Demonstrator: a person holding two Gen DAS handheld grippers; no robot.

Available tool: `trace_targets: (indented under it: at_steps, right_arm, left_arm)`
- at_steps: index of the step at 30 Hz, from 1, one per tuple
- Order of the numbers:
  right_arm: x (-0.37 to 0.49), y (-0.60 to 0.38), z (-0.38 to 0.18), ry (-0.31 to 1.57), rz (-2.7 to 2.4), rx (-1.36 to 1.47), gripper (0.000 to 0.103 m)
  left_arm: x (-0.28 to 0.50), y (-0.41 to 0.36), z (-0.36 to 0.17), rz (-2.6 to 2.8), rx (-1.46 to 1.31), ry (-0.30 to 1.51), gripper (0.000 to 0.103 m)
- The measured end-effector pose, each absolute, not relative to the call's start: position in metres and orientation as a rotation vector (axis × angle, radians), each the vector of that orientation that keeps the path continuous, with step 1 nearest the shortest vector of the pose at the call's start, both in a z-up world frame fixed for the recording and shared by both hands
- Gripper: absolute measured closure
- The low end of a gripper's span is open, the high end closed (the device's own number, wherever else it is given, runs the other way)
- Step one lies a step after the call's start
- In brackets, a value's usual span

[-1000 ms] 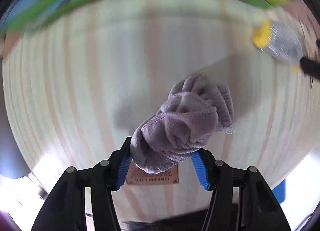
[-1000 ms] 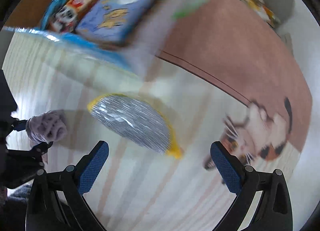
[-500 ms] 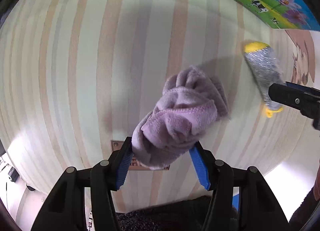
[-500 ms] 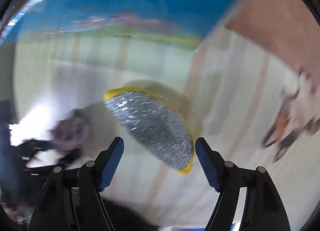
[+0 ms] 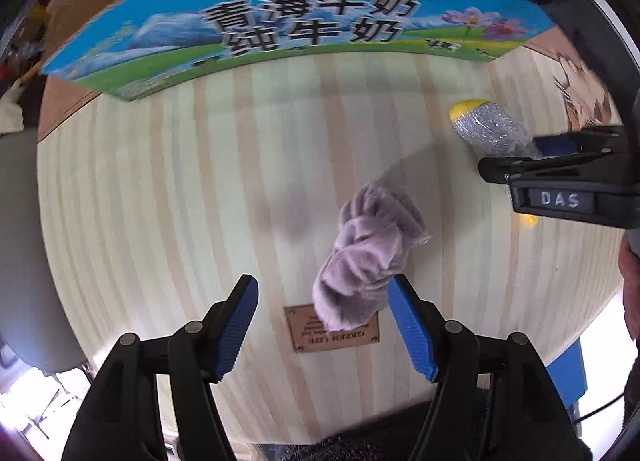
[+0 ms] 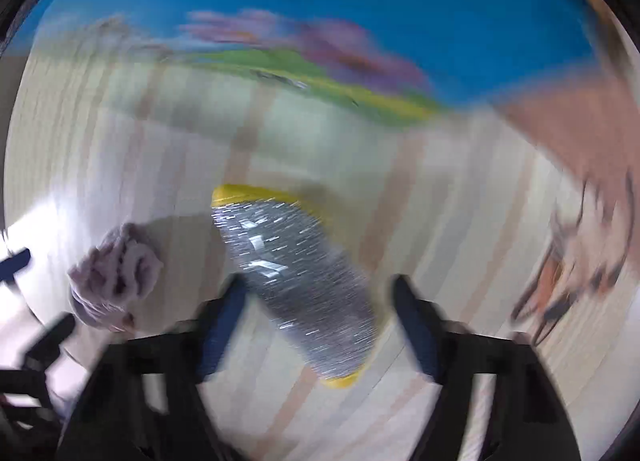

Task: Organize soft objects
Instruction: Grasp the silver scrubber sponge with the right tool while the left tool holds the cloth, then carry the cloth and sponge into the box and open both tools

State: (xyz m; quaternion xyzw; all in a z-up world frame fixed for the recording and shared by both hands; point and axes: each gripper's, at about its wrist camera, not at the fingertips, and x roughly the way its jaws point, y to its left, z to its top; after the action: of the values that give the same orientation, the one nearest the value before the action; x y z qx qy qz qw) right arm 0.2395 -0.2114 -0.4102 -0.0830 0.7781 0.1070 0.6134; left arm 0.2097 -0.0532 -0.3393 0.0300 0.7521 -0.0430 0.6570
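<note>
Broadly, a striped wooden tabletop (image 5: 168, 189) fills both views, with a blue milk carton (image 5: 304, 17) along its far edge. On it lies a bunched lilac cloth (image 5: 370, 257), between the left gripper (image 5: 323, 327) fingers, which stand wide; it lies close against the right-side pad. Well right of it, a silver-and-yellow sponge (image 6: 296, 285) sits between the right gripper (image 6: 318, 325) fingers, spread apart in a blurred view.
</note>
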Motion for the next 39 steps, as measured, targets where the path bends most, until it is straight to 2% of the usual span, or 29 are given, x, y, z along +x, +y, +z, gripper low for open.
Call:
trace_targets:
  at_steps: [6, 8, 11, 12, 13, 14, 16, 18, 19, 23, 27, 32, 35, 39]
  right_arm:
    - [0.223, -0.258, -0.412, 1.877, 0.185, 0.196, 0.041]
    - [0.217, -0.267, -0.409, 1.852, 0.166, 0.182, 0.032]
    - [0.216, -0.268, -0.402, 1.818, 0.171, 0.132, 0.032]
    - [0.224, -0.263, -0.4, 1.815, 0.18, 0.123, 0.032]
    - [0.225, -0.256, -0.399, 1.811, 0.188, 0.11, 0.032]
    - [0.223, -0.244, -0.402, 1.8, 0.192, 0.079, 0.032]
    - [0.224, -0.23, -0.403, 1.783, 0.19, 0.029, 0.032]
    - [0.223, -0.218, -0.406, 1.776, 0.164, -0.03, 0.034]
    - [0.223, -0.211, -0.406, 1.772, 0.148, -0.037, 0.048]
    - [0.209, -0.199, -0.404, 1.764, 0.122, -0.004, 0.053]
    - [0.202, -0.212, -0.374, 1.749, 0.162, 0.102, 0.054]
    - [0.21, -0.205, -0.287, 1.645, 0.27, 0.275, 0.054]
    - [0.237, -0.199, -0.232, 1.529, 0.281, 0.274, 0.054]
    - [0.285, -0.206, -0.195, 1.449, 0.26, 0.303, 0.054]
  left_arm:
    - [0.2, -0.119, -0.376, -0.147, 0.232, 1.717, 0.037]
    - [0.199, -0.131, -0.386, -0.168, 0.282, 1.721, 0.037]
    - [0.2, -0.143, -0.4, -0.163, 0.354, 1.717, 0.038]
    - [0.2, -0.143, -0.403, -0.15, 0.343, 1.715, 0.045]
    - [0.201, -0.14, -0.406, -0.138, 0.309, 1.732, 0.062]
    - [0.201, -0.139, -0.41, -0.131, 0.261, 1.757, 0.066]
    - [0.203, -0.127, -0.413, -0.093, 0.139, 1.789, 0.066]
    - [0.203, -0.113, -0.413, -0.05, 0.025, 1.802, 0.066]
    - [0.203, -0.108, -0.412, -0.033, -0.02, 1.808, 0.067]
    - [0.2, -0.088, -0.404, 0.01, -0.107, 1.785, 0.068]
    - [0.186, -0.056, -0.361, 0.003, -0.127, 1.713, 0.068]
    - [0.193, -0.048, -0.265, -0.053, -0.181, 1.551, 0.068]
    - [0.232, -0.04, -0.22, -0.065, -0.156, 1.485, 0.068]
    - [0.311, -0.018, -0.189, -0.007, -0.077, 1.423, 0.068]
